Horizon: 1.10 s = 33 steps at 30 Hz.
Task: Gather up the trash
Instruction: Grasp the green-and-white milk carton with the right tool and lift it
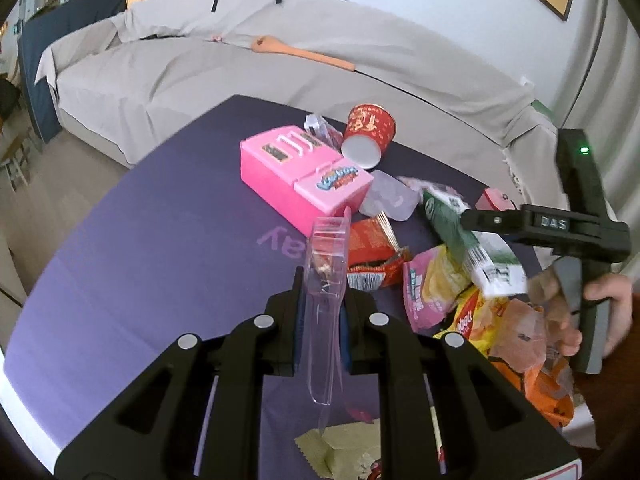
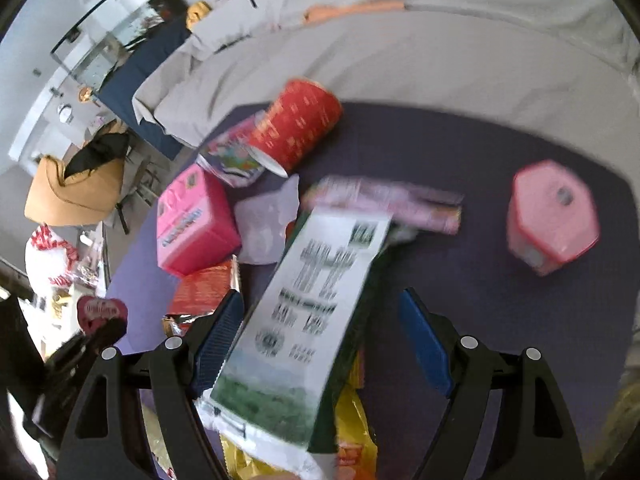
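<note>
Clear plastic packaging (image 1: pixel 325 280) is pinched upright in the closed left gripper (image 1: pixel 320 312) above bare purple table (image 1: pixel 140 240). A green-and-white wrapper (image 2: pixel 304 320) lies loosely between the wide-open right gripper (image 2: pixel 320 336) jaws, over the crowded litter by the table's right edge

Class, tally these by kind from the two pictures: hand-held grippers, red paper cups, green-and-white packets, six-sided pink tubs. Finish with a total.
Hand-held grippers: 2 (left gripper, right gripper)
Red paper cups: 1
Green-and-white packets: 1
Six-sided pink tubs: 1
Total: 5
</note>
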Tool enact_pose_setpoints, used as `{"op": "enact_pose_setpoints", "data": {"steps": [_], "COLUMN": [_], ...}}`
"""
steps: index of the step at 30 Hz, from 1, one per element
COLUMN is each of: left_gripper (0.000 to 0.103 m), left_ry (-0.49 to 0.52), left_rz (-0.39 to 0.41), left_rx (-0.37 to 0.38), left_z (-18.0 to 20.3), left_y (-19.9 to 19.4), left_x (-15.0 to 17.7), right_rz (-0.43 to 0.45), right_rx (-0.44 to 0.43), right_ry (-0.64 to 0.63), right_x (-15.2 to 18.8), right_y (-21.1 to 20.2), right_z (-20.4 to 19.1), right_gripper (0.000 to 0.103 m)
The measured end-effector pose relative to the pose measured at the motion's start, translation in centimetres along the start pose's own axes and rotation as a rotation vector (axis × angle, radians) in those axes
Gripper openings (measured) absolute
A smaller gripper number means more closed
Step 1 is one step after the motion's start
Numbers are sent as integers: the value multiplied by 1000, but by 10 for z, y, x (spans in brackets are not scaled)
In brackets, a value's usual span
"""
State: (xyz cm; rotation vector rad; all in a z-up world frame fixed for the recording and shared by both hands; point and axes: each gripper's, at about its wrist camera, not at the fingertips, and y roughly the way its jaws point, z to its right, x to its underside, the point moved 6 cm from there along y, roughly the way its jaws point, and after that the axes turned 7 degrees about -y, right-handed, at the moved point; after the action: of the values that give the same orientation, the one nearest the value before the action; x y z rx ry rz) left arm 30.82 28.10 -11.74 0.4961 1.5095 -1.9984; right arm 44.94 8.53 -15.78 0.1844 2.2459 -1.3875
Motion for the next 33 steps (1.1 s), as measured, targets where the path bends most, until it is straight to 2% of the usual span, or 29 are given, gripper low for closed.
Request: {"op": "enact_pose_setpoints", "data": {"steps": [1,2,3,5,6,7,13,16,19,21,22,23,24,27,29,33], "left_gripper": [13,13,13,13,13,13,13,13,13,13,13,13,13,13,13,13], "left_ry": [-2,-4,-7,-14,-14,-12,25,42,55,49,45,37,31,21,12,-18], "left_rz": [-2,-5,-8,-13,-12,-8,23,35,47,44,41,37,34,21,11,-11], "left_rx": [-2,-2,0,5,6,10,47,72,71,66,64,62,62,55,57,64], "left_z": [-1,-1,-1,0,1,5,38,57,67,68,67,65,62,52,46,32], "left_y": [2,3,4,4,3,1,-15,-25,-30,-31,-31,-31,-31,-27,-23,-12], "left_x": [2,2,3,4,4,3,-5,-9,-12,-12,-12,-11,-9,-4,-1,3], "right_rz": [-8,-10,-3,11,20,36,146,172,155,125,116,117,115,91,45,-50], "right_rx": [-52,-73,-80,-81,-66,-27,38,31,33,29,-15,-36,-39,84,174,185], "right_ry": [22,30,26,-21,-54,-100,-190,-201,-250,-278,-280,-279,-281,-337,-377,-324], "right_x": [2,4,6,8,10,13,23,28,35,40,40,40,39,28,21,9], "right_y": [4,5,5,-5,-12,-22,-83,-104,-110,-103,-97,-93,-86,-59,-36,0], "right_z": [1,3,3,-1,-4,-7,-8,-6,-12,-22,-28,-32,-35,-40,-37,-22], "right_gripper": [67,64,62,50,41,14,9,9,12,37,59,68,68,68,68,68]}}
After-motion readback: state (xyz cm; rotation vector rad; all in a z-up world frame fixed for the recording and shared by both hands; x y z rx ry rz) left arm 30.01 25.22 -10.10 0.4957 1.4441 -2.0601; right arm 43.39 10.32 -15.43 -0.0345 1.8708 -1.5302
